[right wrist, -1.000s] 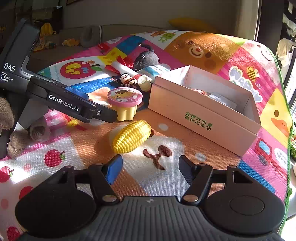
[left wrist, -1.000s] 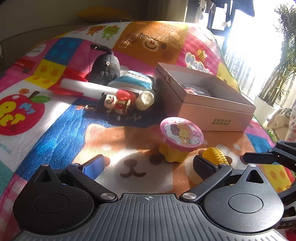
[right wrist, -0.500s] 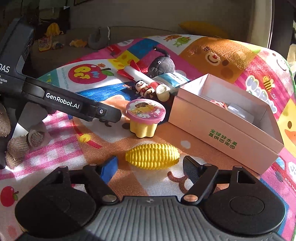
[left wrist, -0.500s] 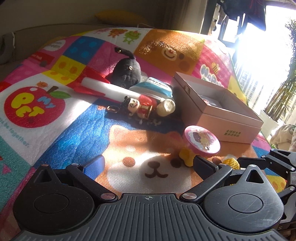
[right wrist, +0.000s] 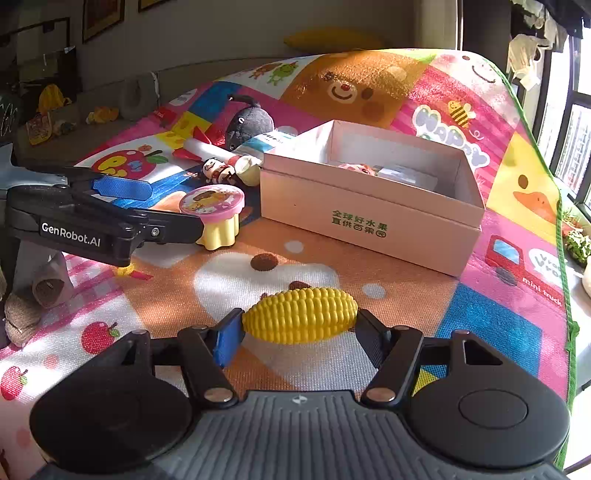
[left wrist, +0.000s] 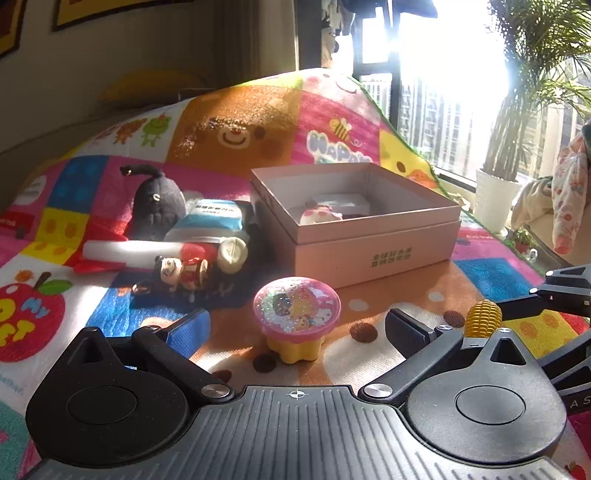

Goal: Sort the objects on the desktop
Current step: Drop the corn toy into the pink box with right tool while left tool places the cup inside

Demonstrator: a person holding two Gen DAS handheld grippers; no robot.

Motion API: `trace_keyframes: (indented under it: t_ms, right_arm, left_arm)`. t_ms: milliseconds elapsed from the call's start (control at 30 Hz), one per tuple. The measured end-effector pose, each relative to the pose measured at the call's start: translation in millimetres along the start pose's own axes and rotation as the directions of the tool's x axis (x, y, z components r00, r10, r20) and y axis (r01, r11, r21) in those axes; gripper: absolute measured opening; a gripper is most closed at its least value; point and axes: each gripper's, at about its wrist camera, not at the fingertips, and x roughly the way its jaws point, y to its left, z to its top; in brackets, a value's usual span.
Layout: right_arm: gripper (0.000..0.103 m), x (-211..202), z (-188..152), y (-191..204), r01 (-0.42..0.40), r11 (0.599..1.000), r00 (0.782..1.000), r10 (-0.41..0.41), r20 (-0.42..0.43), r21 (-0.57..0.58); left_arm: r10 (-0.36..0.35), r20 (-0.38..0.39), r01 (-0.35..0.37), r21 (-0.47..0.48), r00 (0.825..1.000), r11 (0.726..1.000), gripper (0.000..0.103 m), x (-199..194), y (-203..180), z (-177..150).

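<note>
between the right gripper (right wrist: 299, 326) pads, the toy corn (right wrist: 300, 314) now lies crosswise on the mat (right wrist: 498, 325); a second ago it sat ahead, untouched. jaws closing, pads at both ends. left gripper (left wrist: 297, 326) stays spread around the pink-lidded toy (left wrist: 296, 308), not gripping. box (right wrist: 369, 225) likely next.

A lived-in home, likely a living room. A cartoon-printed children's play mat (right wrist: 424, 96) covers the surface, strewn with toys such as a black plush toy (left wrist: 157, 206). Framed pictures (right wrist: 101, 16) hang on the wall, a potted palm (left wrist: 517, 122) stands by the sunny window (left wrist: 436, 92), and laundry (right wrist: 526, 55) hangs there.
</note>
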Motion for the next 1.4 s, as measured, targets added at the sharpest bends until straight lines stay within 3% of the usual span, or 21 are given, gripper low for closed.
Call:
trace_keyframes:
  t_ms: [133,233,333,800,933,1133,1200,1233,1267,1333,1400]
  right_arm:
    - [0.066,-8.1,-11.8,-14.0,0.044,0.997,0.999,-0.042,-0.025,0.060]
    - [0.066,-12.1,-15.1,-19.3,0.068,0.994,0.997,-0.065,-0.036,0.084]
    - [0.066,-21.3,-15.7,-17.0,0.062,0.995,0.998,-0.061,-0.020,0.077]
    - [0.066,-66.3,-12.0,3.0,0.029,0.999,1.000,-0.028,0.007,-0.036]
    - [0.066,-79.2,0.8,-6.5,-0.006,1.000,0.999,0.006,0.045,-0.002]
    - [0.066,-88.1,62.8,-38.3,0.087,0.996,0.975,-0.088,0.205,0.015]
    - [0.066,-83.7,103.2,-57.0,0.116,0.993,0.953,-0.121,0.277,0.035]
    - [0.066,-79.3,119.1,-65.2,0.118,0.992,0.947,-0.128,0.295,0.051]
    - [0.067,-71.8,138.3,-76.0,0.112,0.991,0.944,-0.129,0.303,0.075]
    - [0.074,-55.8,161.9,-89.5,0.089,0.990,0.954,-0.116,0.275,0.110]
    - [0.074,-40.7,173.6,-101.0,0.108,0.982,0.959,-0.143,0.245,0.152]
  left_arm:
    - [0.032,-0.050,-0.031,0.036,0.998,0.999,0.100,25.9,-15.4,6.3]
    - [0.033,-0.089,-0.033,0.005,0.996,0.999,0.073,34.5,-14.0,7.7]
    - [0.041,-0.093,-0.042,-0.010,0.995,0.999,0.061,31.0,-10.8,7.0]
    - [-0.094,-0.068,0.104,0.164,0.993,0.981,0.061,-65.2,-44.8,-18.2]
    - [-0.099,0.004,0.097,0.190,0.995,0.977,0.061,-64.7,-46.9,4.8]
    - [-0.090,0.173,0.060,0.171,0.981,0.984,0.061,-21.3,-34.1,79.6]
    - [-0.085,0.244,0.049,0.150,0.966,0.987,0.066,3.3,-30.0,103.1]
    - [-0.073,0.249,0.041,0.131,0.966,0.990,0.083,17.1,-26.8,113.6]
    - [-0.069,0.225,0.046,0.106,0.972,0.993,0.094,28.9,-21.4,121.4]
    - [-0.067,0.173,0.061,0.039,0.983,0.997,0.095,37.9,-4.9,124.9]
    - [-0.042,0.139,0.044,-0.011,0.989,0.999,0.098,31.7,15.3,114.0]
